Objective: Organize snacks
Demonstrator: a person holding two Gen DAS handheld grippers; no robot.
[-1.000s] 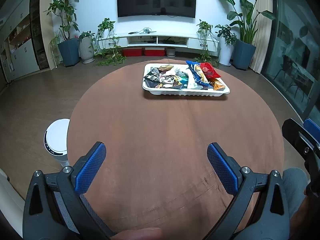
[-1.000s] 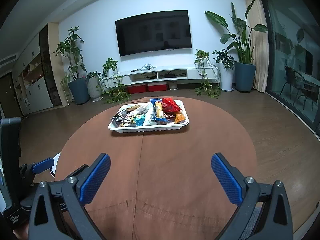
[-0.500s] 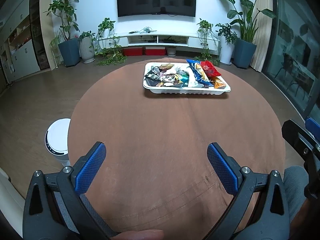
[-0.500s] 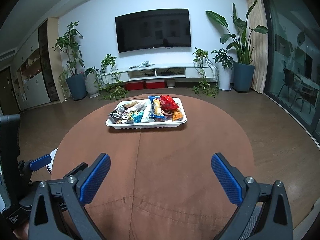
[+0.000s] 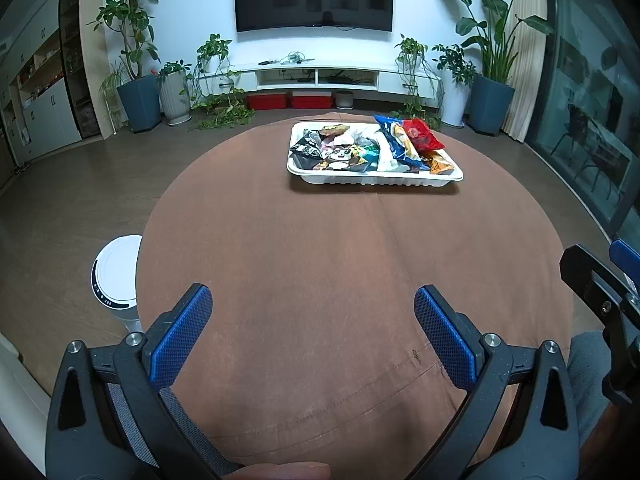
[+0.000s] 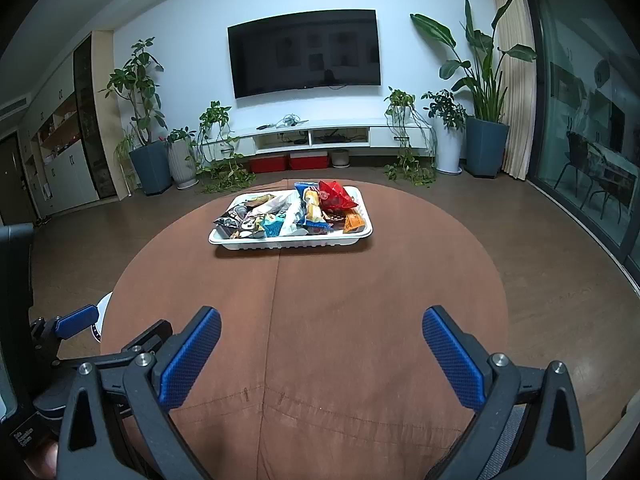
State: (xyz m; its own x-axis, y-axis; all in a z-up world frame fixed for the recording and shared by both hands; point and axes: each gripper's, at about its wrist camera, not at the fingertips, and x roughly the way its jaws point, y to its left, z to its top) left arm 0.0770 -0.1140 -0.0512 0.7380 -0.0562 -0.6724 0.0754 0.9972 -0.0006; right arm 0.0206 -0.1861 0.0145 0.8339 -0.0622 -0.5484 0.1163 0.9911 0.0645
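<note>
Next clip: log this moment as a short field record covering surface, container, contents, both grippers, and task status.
surface: round table with brown cloth
container: white rectangular plastic tray, on the far half of the table
contents: heap of mixed snack packets, including a red packet and a blue-and-yellow packet on the right side
left gripper: open, empty, over the near table edge
right gripper: open, empty, over the near table edge
task status: all snacks visible are in the tray; neither gripper is near it
</note>
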